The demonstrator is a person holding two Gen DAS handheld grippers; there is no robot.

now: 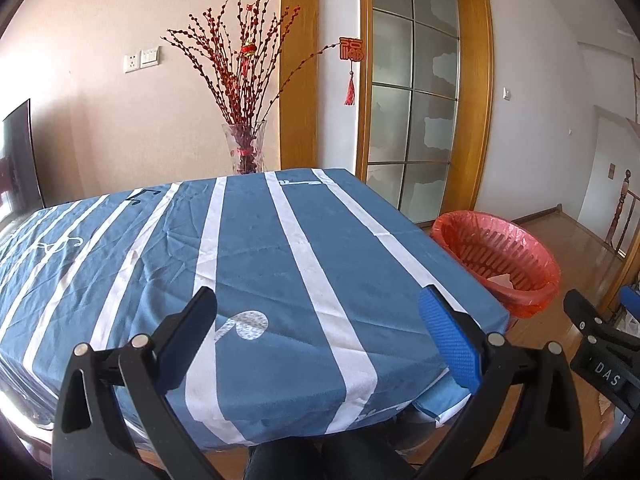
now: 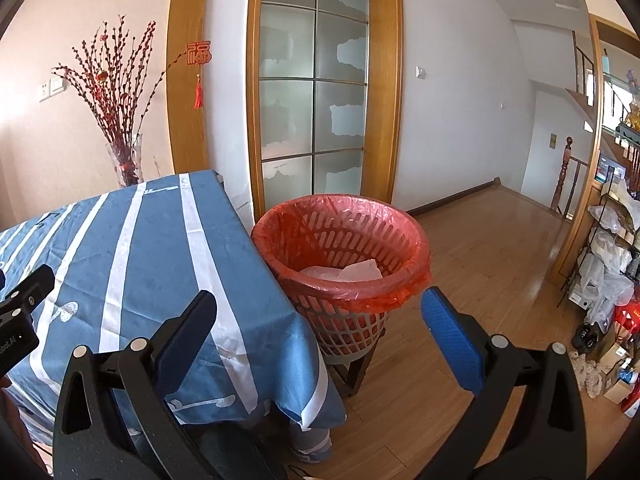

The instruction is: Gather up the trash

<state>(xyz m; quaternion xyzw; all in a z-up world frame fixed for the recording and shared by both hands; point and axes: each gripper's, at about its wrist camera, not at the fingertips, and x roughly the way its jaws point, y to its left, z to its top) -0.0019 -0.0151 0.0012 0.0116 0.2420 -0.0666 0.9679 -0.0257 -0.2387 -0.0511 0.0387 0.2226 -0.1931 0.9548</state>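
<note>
Left gripper (image 1: 318, 316): jaws spread wide, nothing between them, blue-padded fingers (image 1: 450, 340) hanging above the near part of the table (image 1: 248, 248). Tablecloth blue with white stripes, creased; a white music-note print sits between the fingers at about 6 o'clock in the left wrist view. Right gripper (image 2: 319, 318): jaws likewise parted and empty, held over the table's near right corner, left finger above the cloth, right finger above the wooden floor (image 2: 488, 256). Waste basket (image 2: 344, 256) stands just beyond the right gripper at 12 o'clock of its tips, close against the table's right edge; red slotted plastic, lined with a thin red bag (image 2: 384, 300) folded over the rim. Crumpled white paper (image 2: 352, 270) lies inside it, low in the bag. From the left wrist view the same basket shows at 3 o'clock, past the table edge, and part of the right gripper's black frame enters at 4 o'clock. Far edge of the table, 12 o'clock: a clear glass vase (image 1: 245, 148) with red berry branches, seemingly behind the table against the wall. A frosted glass door (image 2: 312, 88) in a wooden frame stands behind the basket. Cluttered shelving (image 2: 612, 248) with bags at 3 o'clock in the right wrist view.
</note>
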